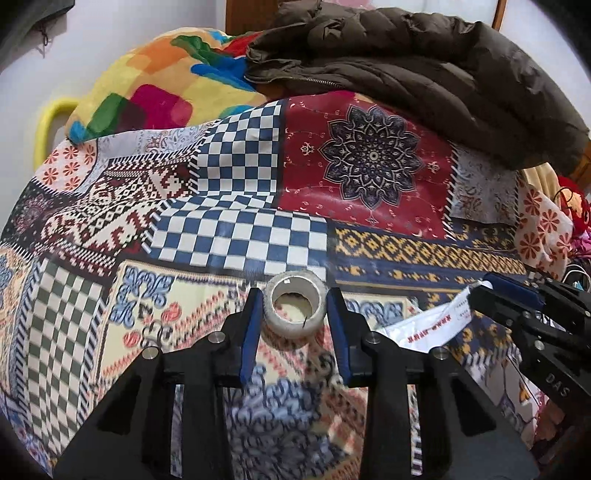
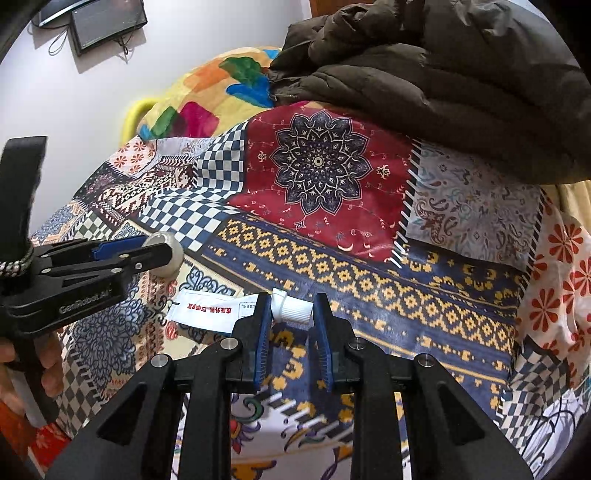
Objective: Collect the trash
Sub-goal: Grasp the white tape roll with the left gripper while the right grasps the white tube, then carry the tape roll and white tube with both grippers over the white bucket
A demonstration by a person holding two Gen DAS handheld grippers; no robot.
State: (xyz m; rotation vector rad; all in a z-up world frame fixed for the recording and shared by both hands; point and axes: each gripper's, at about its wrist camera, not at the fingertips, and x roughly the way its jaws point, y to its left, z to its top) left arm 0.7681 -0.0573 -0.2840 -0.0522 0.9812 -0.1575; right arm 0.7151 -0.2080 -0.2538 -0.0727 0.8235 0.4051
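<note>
A nearly spent roll of clear tape (image 1: pixel 294 303) sits between the blue pads of my left gripper (image 1: pixel 294 308), which is shut on it over the patchwork bedspread (image 1: pixel 258 229). The roll also shows in the right wrist view (image 2: pixel 168 253), held by the left gripper (image 2: pixel 147 245). A white tube with red print (image 2: pixel 236 308) lies flat on the bedspread. My right gripper (image 2: pixel 291 308) is shut on its ribbed cap end. In the left wrist view the tube (image 1: pixel 424 325) leads into the right gripper (image 1: pixel 491 290).
A brown padded jacket (image 1: pixel 406 62) lies at the back of the bed, next to a bright multicoloured blanket (image 1: pixel 155 92). A yellow handle (image 1: pixel 48 122) stands by the wall on the left. A dark screen (image 2: pixel 107 22) hangs on the wall.
</note>
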